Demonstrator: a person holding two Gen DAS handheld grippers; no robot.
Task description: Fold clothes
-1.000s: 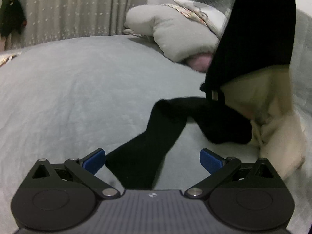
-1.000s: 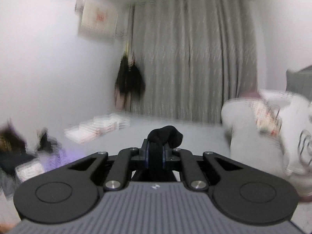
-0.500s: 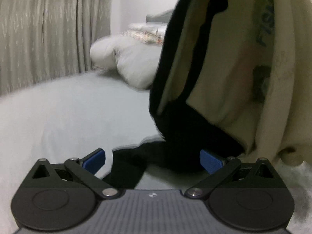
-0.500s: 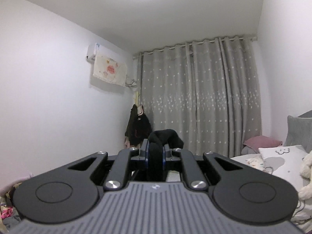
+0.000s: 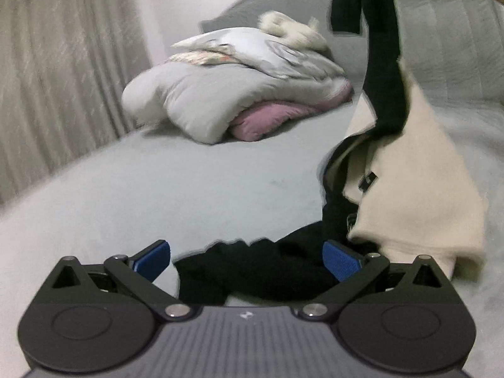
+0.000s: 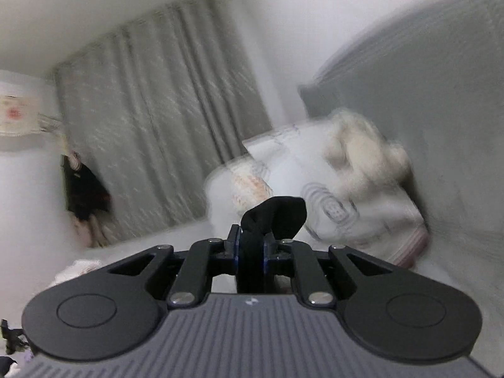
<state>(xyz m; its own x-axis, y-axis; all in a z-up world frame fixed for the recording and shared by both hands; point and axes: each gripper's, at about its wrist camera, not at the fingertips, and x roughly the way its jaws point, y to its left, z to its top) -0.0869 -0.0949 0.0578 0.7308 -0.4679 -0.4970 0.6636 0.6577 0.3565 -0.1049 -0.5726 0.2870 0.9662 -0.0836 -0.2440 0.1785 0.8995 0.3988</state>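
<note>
1. Right gripper (image 6: 252, 245): fingers pinched hard on a bunched fold of the black garment (image 5: 382, 72), fabric tuft poking out past the tips. Grip looks secure.
2. Left gripper (image 5: 247, 260): blue pads (image 5: 341, 263) spread wide, nothing pressed between them. Black fabric lies on the bed (image 5: 189, 182) in the gap, not clamped.
3. Garment location: upper end hanging from the right gripper at top right of the left wrist view, lower end trailing onto the bed just ahead of the left gripper. Cream garment (image 5: 419, 195) draped over and tangled with it, partly lifted too.
4. Long axis: roughly vertical from the pinch down to the bed, then bending flat toward the left gripper. Which end is waist or hem, cannot tell.
5. Step in hand, by judgement: lift and separate before laying flat.
6. To do well: close left pads on the trailing black end only, not the cream piece; pull the two ends apart to tension the cloth; shake the cream piece off before lowering.
7. Risk: both pieces carried together, fold spoiled.
</note>
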